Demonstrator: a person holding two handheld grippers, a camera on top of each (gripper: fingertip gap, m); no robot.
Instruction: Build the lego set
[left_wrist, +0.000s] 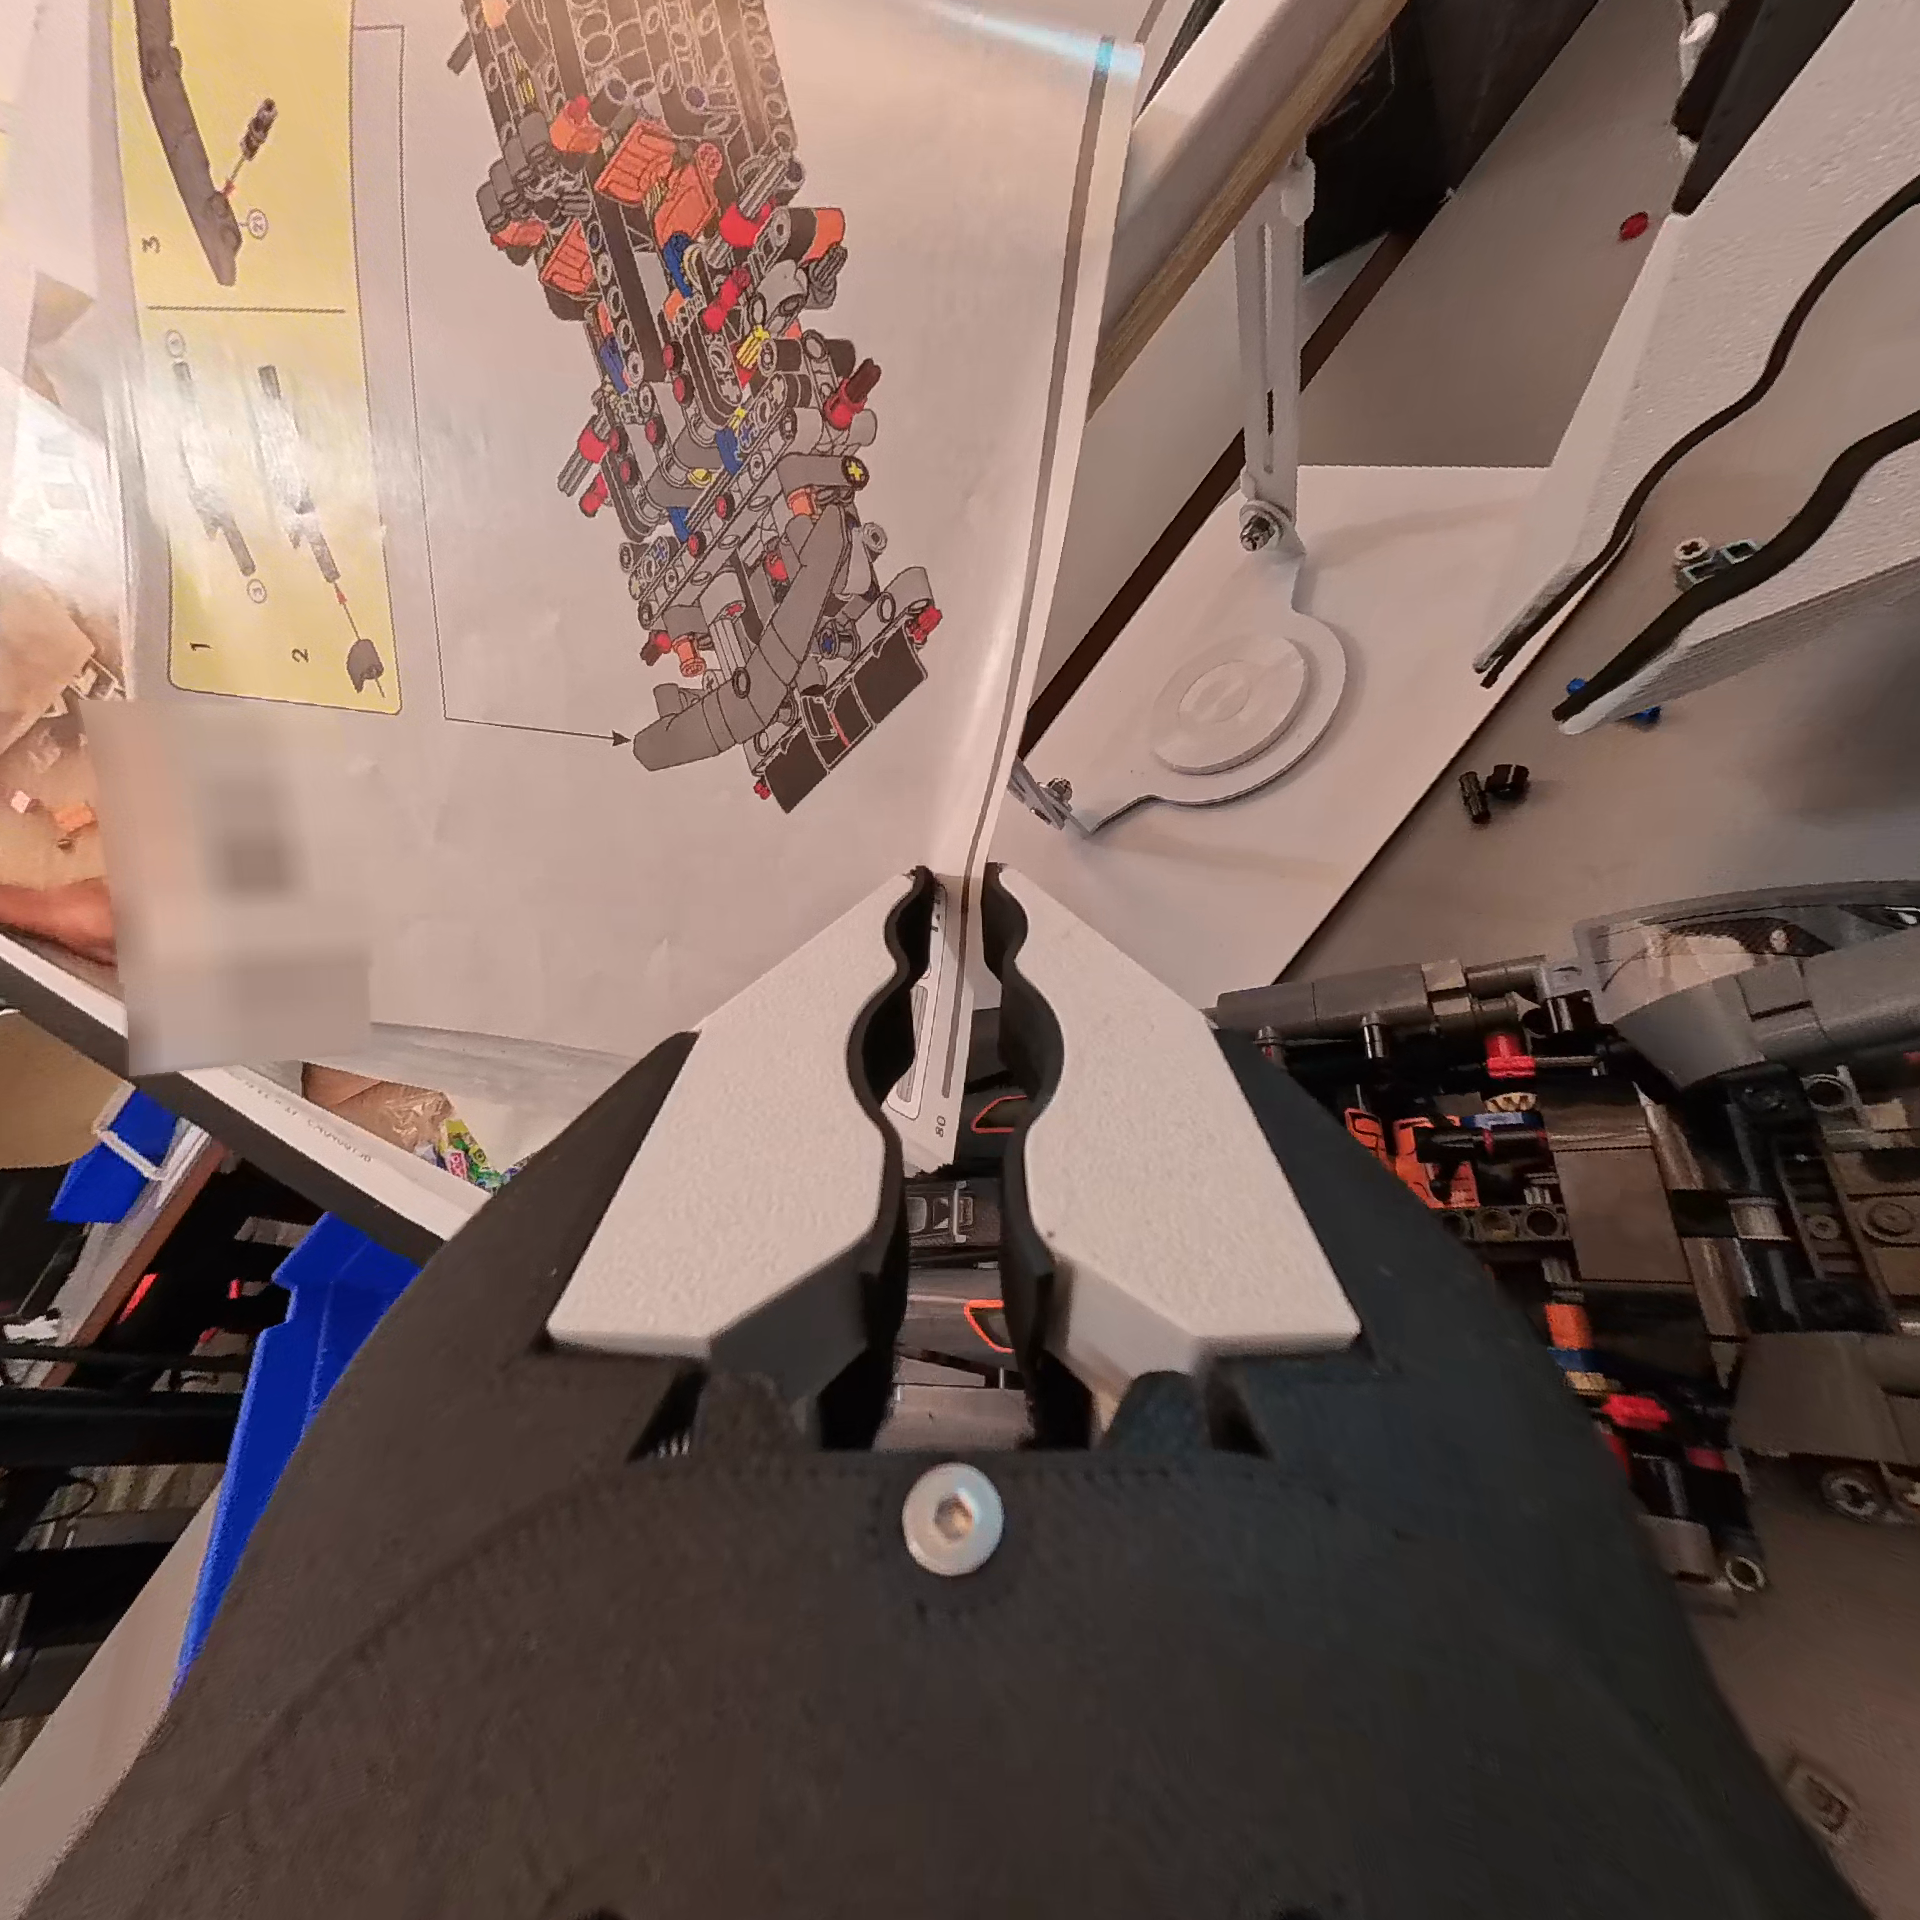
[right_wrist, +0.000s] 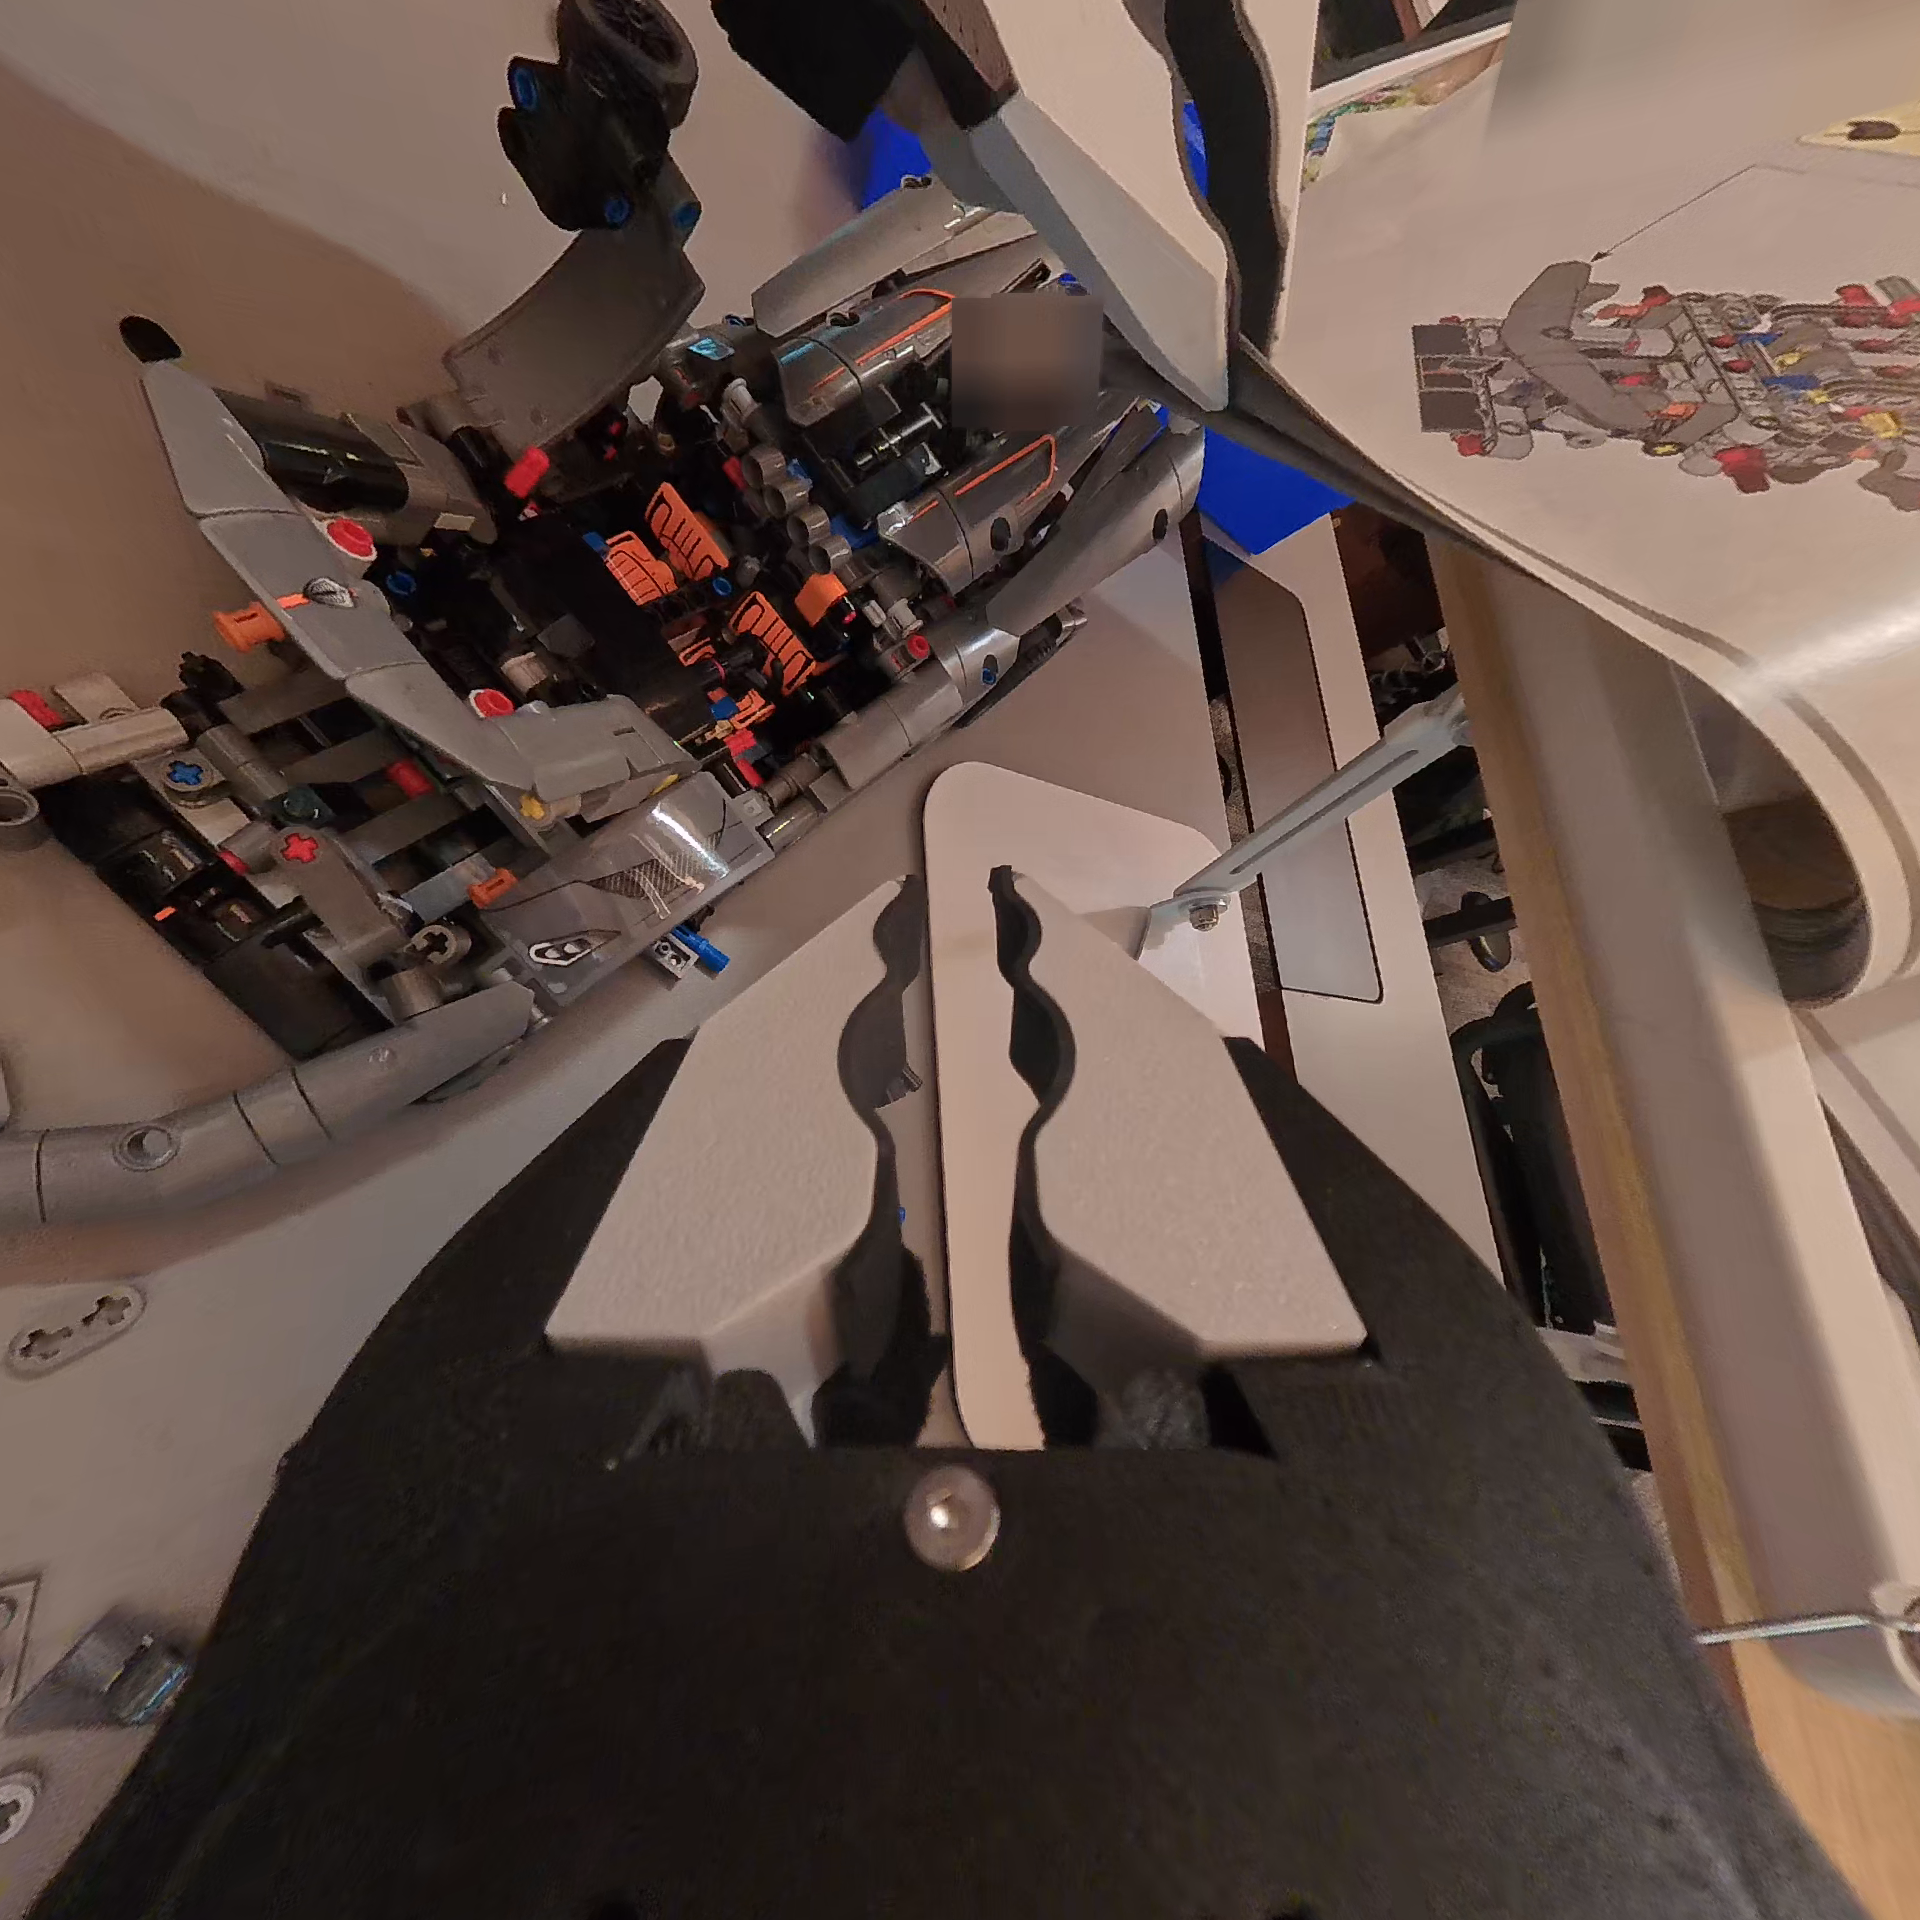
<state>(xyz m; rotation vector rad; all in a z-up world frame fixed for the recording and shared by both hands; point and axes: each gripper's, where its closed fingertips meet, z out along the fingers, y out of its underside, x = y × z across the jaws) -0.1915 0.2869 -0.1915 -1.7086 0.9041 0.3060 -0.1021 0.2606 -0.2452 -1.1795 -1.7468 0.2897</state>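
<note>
My left gripper (left_wrist: 961, 883) is shut on the lower corner of an instruction booklet page (left_wrist: 623, 520) and holds it lifted and curled. It shows in the right wrist view (right_wrist: 1236, 353) pinching the same page (right_wrist: 1662, 416). The partly built grey, black and orange lego car (left_wrist: 1558, 1143) lies on the table, to the right of my left gripper and up-left of my right gripper (right_wrist: 951, 883). The car fills the left half of the right wrist view (right_wrist: 623, 623). My right gripper has a narrow gap between its jaws and holds nothing; it hovers over a white stand plate (right_wrist: 966, 1039).
A white booklet stand with a metal slotted arm (left_wrist: 1273, 364) stands behind the page. Loose black pins (left_wrist: 1496, 784) and a red stud (left_wrist: 1634, 225) lie on the table. Blue bins (left_wrist: 281, 1351) sit below at left. A grey curved lego piece (right_wrist: 208, 1132) lies beside the car. The tips of one gripper are about 11 cm away from the tips of the other.
</note>
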